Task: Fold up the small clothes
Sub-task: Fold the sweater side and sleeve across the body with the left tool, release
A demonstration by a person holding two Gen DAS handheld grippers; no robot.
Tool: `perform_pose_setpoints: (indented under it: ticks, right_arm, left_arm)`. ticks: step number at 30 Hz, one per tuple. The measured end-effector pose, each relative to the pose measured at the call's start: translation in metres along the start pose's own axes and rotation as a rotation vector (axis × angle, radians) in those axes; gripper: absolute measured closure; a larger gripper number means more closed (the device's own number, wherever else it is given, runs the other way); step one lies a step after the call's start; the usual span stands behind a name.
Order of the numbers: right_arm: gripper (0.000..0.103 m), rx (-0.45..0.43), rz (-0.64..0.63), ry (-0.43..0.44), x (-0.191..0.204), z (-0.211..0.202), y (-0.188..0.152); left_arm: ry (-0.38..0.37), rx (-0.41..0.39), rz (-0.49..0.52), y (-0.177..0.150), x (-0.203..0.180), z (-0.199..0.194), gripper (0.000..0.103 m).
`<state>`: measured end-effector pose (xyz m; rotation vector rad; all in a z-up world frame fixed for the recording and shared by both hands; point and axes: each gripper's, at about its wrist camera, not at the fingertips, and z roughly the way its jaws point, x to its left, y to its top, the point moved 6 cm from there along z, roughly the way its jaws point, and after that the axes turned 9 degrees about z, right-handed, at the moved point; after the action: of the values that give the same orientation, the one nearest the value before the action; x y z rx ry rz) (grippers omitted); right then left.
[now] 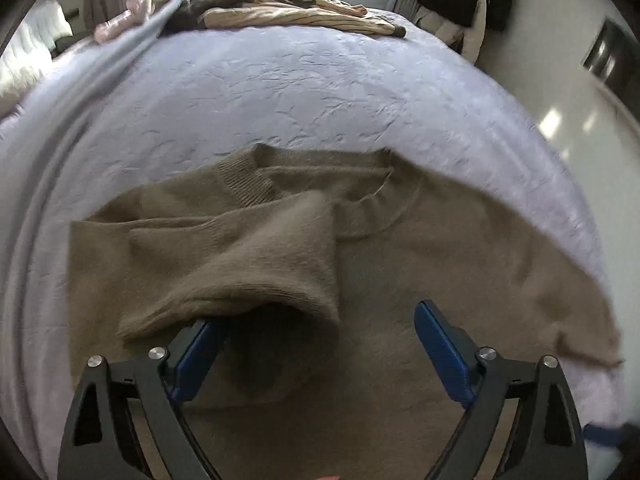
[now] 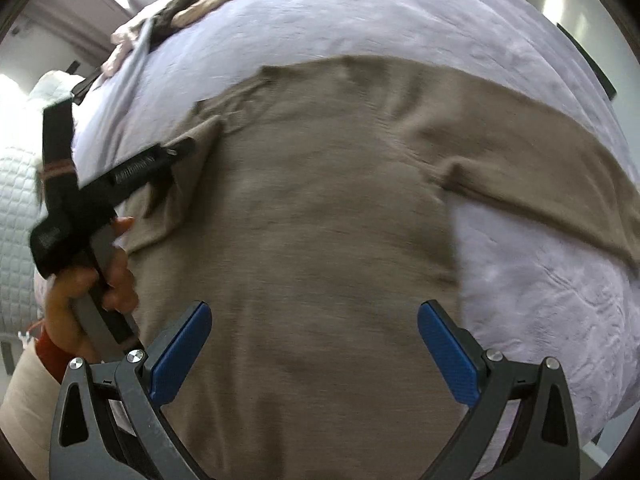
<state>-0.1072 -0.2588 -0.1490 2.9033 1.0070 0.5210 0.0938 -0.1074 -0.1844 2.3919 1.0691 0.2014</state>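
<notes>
A tan knit sweater (image 1: 420, 248) lies on the lavender bedspread (image 1: 300, 88), collar toward the far side. One sleeve (image 1: 248, 256) is folded across the chest, and its cuff drapes over the left finger of my left gripper (image 1: 316, 316), which is open just above the sweater body. In the right wrist view the sweater (image 2: 320, 208) fills the middle, with the other sleeve (image 2: 540, 168) stretched out to the right. My right gripper (image 2: 314, 316) is open and empty above the lower body. The other hand-held gripper (image 2: 132, 176) reaches in from the left over the sweater's edge.
A pile of striped beige and dark clothes (image 1: 288, 12) lies at the far edge of the bed. A grey-blue cloth (image 1: 80, 92) runs along the bed's left side. More clothes hang at the far right (image 1: 468, 8). White floor (image 1: 580, 128) lies to the right.
</notes>
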Motion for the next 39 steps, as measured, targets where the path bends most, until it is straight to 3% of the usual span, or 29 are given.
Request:
perform_pose_setpoints:
  ticks: [4,8,12,16,20,21,22,23,25,26,30,32,33,34,37,39]
  right_arm:
    - [0.0,-0.015,-0.035,-0.026,-0.004,-0.001,0.012]
    - [0.0,-0.07,-0.193,-0.036,0.036,-0.001,0.033]
    - [0.0,-0.148,-0.496,-0.067,0.123,0.018,0.05]
    - [0.003,-0.236,-0.871,-0.187,0.211,0.068,0.043]
    - [0.024,-0.287,-1.121,-0.374,0.245,0.127,0.035]
    - [0.048,-0.265,-1.132,-0.4,0.245,0.14,0.039]
    - [0.085,-0.238,-1.108,-0.394,0.243,0.145,0.043]
    - [0.087,-0.224,-1.046,-0.366,0.239,0.144,0.05]
    - [0.087,-0.236,-0.807,-0.209,0.223,0.12,0.072]
    - [0.087,-0.241,-0.659,-0.11,0.206,0.104,0.084]
    - [0.087,-0.177,-0.142,0.13,0.119,0.085,0.112]
    - [0.081,-0.095,0.082,0.204,0.072,0.096,0.114]
    - [0.07,-0.073,0.13,0.21,0.058,0.099,0.113]
    - [0.059,-0.062,0.158,0.218,0.047,0.1,0.111]
    - [0.042,-0.078,0.174,0.258,0.037,0.094,0.111]
    - [0.041,-0.082,0.221,0.277,0.033,0.093,0.117]
  left_arm:
    - [0.016,0.007,-0.007,-0.018,0.015,-0.024,0.01]
    - [0.096,-0.016,-0.099,-0.036,0.075,-0.058,0.01]
    - [0.164,0.038,-0.203,-0.059,0.14,-0.06,0.01]
    - [0.199,0.083,-0.277,-0.073,0.18,-0.048,0.01]
    - [0.172,0.105,-0.305,-0.078,0.193,-0.033,0.01]
    - [0.17,0.112,-0.3,-0.078,0.193,-0.03,0.01]
    - [0.168,0.114,-0.296,-0.077,0.193,-0.029,0.01]
    - [0.161,0.111,-0.287,-0.076,0.191,-0.027,0.01]
    - [0.153,0.104,-0.275,-0.072,0.187,-0.023,0.01]
    - [0.153,0.105,-0.269,-0.071,0.186,-0.022,0.01]
    - [0.158,0.12,-0.264,-0.067,0.185,-0.014,0.01]
    - [0.163,0.125,-0.266,-0.066,0.183,-0.012,0.01]
    - [0.169,0.122,-0.266,-0.065,0.184,-0.012,0.01]
    - [0.176,0.118,-0.266,-0.064,0.184,-0.013,0.01]
    - [0.208,0.139,-0.265,-0.064,0.186,-0.009,0.01]
    - [0.211,0.145,-0.282,-0.064,0.189,-0.008,0.01]
